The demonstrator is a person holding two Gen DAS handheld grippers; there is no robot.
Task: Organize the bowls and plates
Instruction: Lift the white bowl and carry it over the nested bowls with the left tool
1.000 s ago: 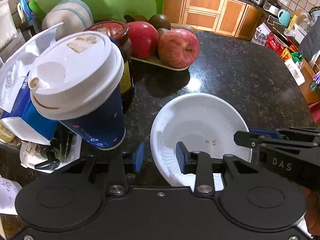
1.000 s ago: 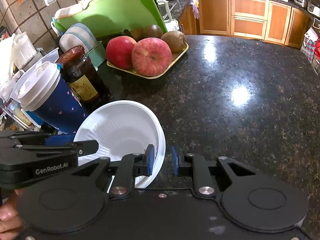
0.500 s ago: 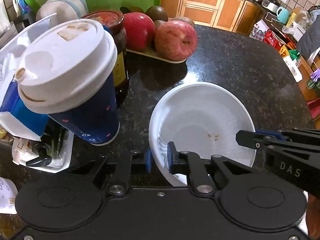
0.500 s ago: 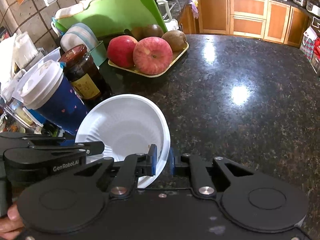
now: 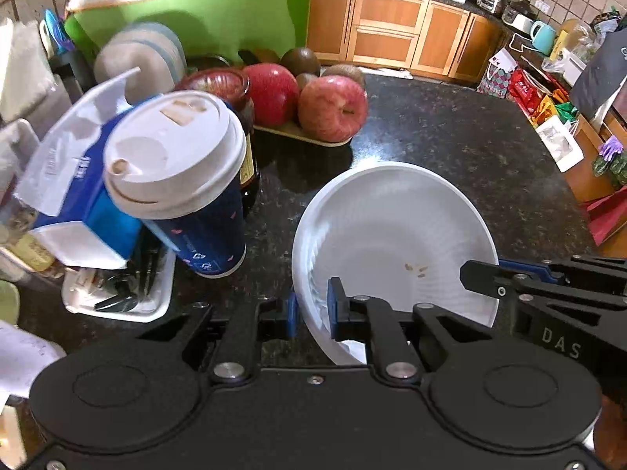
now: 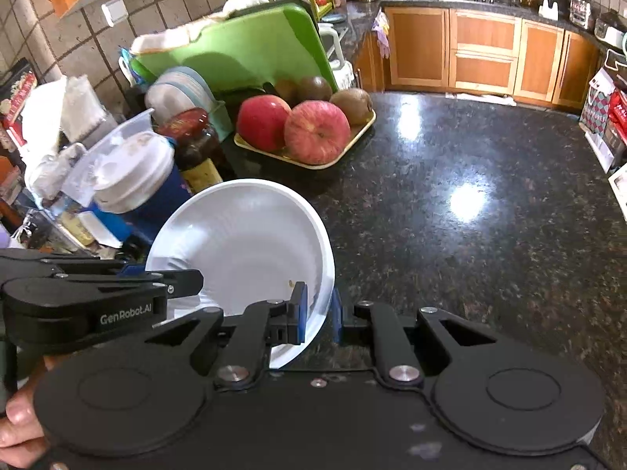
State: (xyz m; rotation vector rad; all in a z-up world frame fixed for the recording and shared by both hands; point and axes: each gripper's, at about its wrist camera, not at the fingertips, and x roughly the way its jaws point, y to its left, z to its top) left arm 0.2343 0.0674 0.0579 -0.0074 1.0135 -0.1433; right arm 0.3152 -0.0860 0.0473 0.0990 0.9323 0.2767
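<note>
A white disposable bowl (image 5: 395,235) with a few crumbs inside is held tilted above the dark granite counter (image 5: 450,145). My left gripper (image 5: 312,309) is shut on the bowl's left rim. My right gripper (image 6: 316,309) is shut on its right rim; the bowl shows in the right wrist view (image 6: 243,250) too. Each gripper's fingers reach into the other's view: the right one (image 5: 505,278), the left one (image 6: 164,278). A stack of plates (image 6: 180,92) stands upright in a rack at the back left.
A lidded blue paper cup (image 5: 184,180), a dark jar (image 5: 231,90) and a blue-white carton (image 5: 74,188) crowd the left. A tray with apples (image 6: 309,137) and kiwis sits behind the bowl. A green cutting board (image 6: 243,51) leans at the back. A white tray of utensils (image 5: 121,293) lies front left.
My left gripper closed onto the bowl's left rim. The bowl rose off the counter and tilted, held by both grippers.
</note>
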